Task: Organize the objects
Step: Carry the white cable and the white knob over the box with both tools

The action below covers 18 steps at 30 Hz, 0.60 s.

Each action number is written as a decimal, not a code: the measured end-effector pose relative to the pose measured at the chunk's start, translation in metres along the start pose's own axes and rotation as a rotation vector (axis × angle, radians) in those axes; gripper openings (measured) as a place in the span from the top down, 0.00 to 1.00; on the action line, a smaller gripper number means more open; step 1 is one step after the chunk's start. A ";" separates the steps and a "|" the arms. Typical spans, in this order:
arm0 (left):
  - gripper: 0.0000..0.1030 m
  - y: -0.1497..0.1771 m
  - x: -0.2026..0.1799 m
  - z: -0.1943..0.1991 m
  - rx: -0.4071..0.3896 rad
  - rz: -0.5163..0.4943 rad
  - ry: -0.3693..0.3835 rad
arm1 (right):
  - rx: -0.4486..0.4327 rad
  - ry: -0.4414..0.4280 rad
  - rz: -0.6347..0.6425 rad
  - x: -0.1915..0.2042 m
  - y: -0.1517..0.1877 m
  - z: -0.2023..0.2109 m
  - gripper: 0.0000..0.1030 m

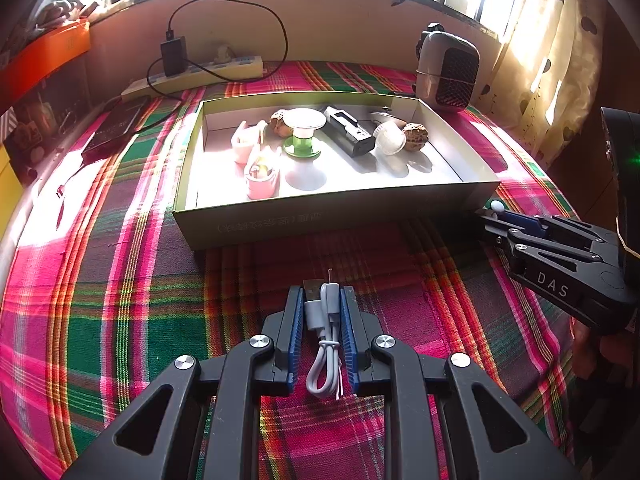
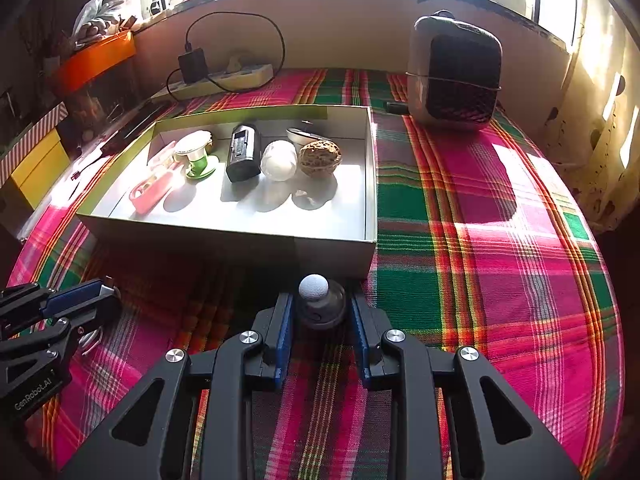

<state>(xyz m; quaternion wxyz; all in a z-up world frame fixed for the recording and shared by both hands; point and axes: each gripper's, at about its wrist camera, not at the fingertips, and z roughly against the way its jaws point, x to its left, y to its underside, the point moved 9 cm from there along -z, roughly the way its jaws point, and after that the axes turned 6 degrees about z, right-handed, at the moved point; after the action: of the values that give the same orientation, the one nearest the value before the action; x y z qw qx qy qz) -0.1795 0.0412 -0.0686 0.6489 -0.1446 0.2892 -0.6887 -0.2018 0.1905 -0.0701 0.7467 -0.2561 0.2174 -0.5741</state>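
My left gripper [image 1: 322,294] is shut on a white coiled USB cable [image 1: 325,320], low over the plaid cloth in front of the box. The open cardboard box [image 1: 320,220] holds pink cups [image 1: 260,178], a green-and-white spool [image 1: 303,136], a black device [image 1: 348,132], a white ball [image 1: 389,139] and walnuts [image 1: 415,136]. In the right wrist view my right gripper [image 2: 321,302] is shut on a dark round piece with a white ball on top [image 2: 320,308], just before the box's near wall [image 2: 240,248]. Each gripper shows in the other's view: the right gripper [image 1: 496,220] and the left gripper [image 2: 106,292].
A small fan heater [image 2: 456,76] stands at the back right of the plaid cloth [image 2: 500,240]. A power strip [image 1: 200,74] with a black charger and a dark phone [image 1: 116,128] lie at the back left. Orange and yellow boxes [image 2: 40,164] line the left edge.
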 end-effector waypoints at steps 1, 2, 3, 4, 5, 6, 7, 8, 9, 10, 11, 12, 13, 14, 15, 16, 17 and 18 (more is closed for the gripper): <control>0.84 0.000 0.000 0.001 0.005 0.013 0.019 | -0.003 -0.007 -0.003 0.000 0.000 0.001 0.74; 0.84 0.000 0.000 0.002 0.009 0.020 0.029 | -0.007 -0.012 -0.006 0.001 0.000 0.002 0.74; 0.84 0.000 0.000 0.002 0.007 0.013 0.023 | -0.010 -0.013 -0.008 0.001 0.000 0.003 0.74; 0.84 0.000 -0.001 0.003 0.001 0.001 0.016 | -0.013 -0.016 -0.010 0.001 0.000 0.004 0.74; 0.84 0.000 -0.001 0.003 0.000 -0.006 0.015 | -0.015 -0.022 -0.013 0.002 0.000 0.005 0.74; 0.84 0.000 -0.002 0.004 0.002 -0.007 0.018 | -0.018 -0.027 -0.013 0.002 -0.001 0.006 0.74; 0.84 -0.001 -0.003 0.004 0.000 -0.006 0.022 | -0.021 -0.027 -0.011 0.003 -0.001 0.007 0.74; 0.84 -0.002 -0.003 0.005 -0.004 -0.004 0.026 | -0.022 -0.027 -0.009 0.004 -0.001 0.008 0.74; 0.84 -0.003 -0.005 0.006 -0.006 -0.003 0.030 | -0.023 -0.028 -0.009 0.004 -0.002 0.008 0.74; 0.84 -0.004 -0.005 0.007 -0.009 -0.004 0.032 | -0.024 -0.030 -0.010 0.005 -0.002 0.009 0.74; 0.84 -0.004 -0.005 0.008 -0.012 -0.005 0.033 | -0.026 -0.033 -0.011 0.006 -0.002 0.010 0.74; 0.84 -0.005 -0.005 0.009 -0.013 -0.004 0.036 | -0.028 -0.037 -0.009 0.006 -0.002 0.012 0.74; 0.84 -0.007 -0.005 0.010 -0.013 -0.001 0.040 | -0.031 -0.038 -0.007 0.007 -0.003 0.013 0.74; 0.84 -0.008 -0.005 0.012 -0.013 0.003 0.047 | -0.035 -0.039 -0.005 0.008 -0.004 0.015 0.74; 0.84 -0.010 -0.006 0.013 -0.015 0.005 0.054 | -0.039 -0.043 -0.004 0.008 -0.005 0.017 0.74; 0.84 -0.012 -0.006 0.015 -0.017 0.002 0.055 | -0.043 -0.048 -0.005 0.009 -0.007 0.019 0.74; 0.84 -0.014 -0.007 0.016 -0.021 -0.004 0.054 | -0.047 -0.053 -0.007 0.009 -0.008 0.021 0.74; 0.84 -0.016 -0.009 0.018 -0.024 -0.010 0.055 | -0.054 -0.055 -0.008 0.009 -0.010 0.023 0.74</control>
<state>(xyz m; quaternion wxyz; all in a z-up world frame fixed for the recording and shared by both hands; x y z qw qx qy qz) -0.1813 0.0457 -0.0434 0.6353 -0.1348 0.3147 -0.6922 -0.1931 0.1828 -0.0463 0.7429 -0.2927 0.2113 -0.5637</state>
